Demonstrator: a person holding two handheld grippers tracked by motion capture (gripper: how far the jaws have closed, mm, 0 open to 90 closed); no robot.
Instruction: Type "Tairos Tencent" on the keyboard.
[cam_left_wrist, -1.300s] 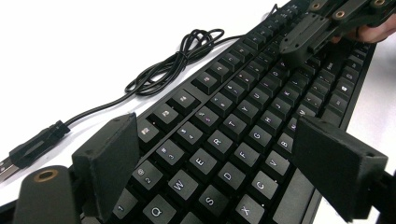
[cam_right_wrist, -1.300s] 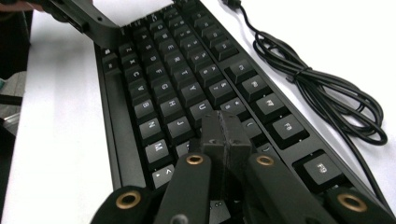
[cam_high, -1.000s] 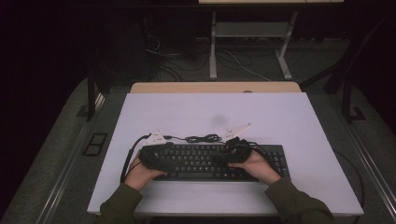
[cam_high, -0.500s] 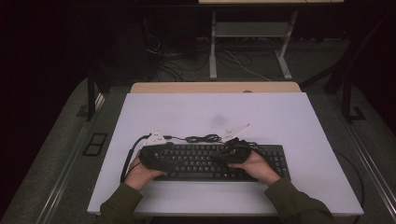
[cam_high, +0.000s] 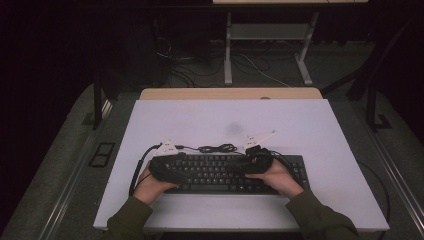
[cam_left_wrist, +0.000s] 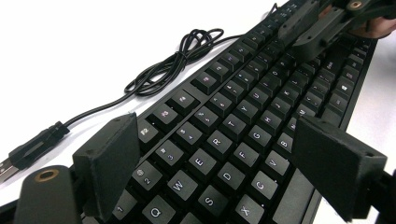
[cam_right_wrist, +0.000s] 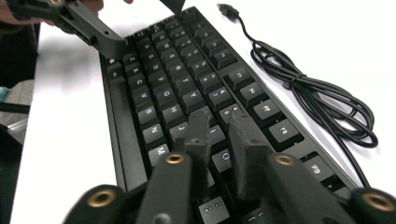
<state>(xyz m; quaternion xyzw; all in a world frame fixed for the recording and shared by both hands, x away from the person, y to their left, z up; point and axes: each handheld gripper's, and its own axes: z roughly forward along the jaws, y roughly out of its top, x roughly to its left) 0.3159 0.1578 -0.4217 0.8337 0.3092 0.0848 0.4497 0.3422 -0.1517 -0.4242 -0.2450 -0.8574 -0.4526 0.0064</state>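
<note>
Keyboard (cam_high: 225, 172) is the landmark on the white table (cam_high: 310, 125): black, lying flat near the front edge, long side across the table. At the left end of the keyboard the left hand (cam_high: 150, 185) holds the left gripper (cam_left_wrist: 224, 158). Its jaws stand wide apart above the letter keys (Q, W, E, R are between them), and they grip nothing. Just behind the keyboard, near its middle, lies the black cable (cam_high: 217, 148), bundled in loose loops on the table. Its plug (cam_left_wrist: 28, 149) lies flat beyond the left end of the keyboard. Over the right half of the keyboard the right hand (cam_high: 275, 176) holds the right gripper (cam_right_wrist: 217, 126). Its jaws are almost together, with only a thin gap, and the tips are low over the keys; I cannot tell if they touch a key.
</note>
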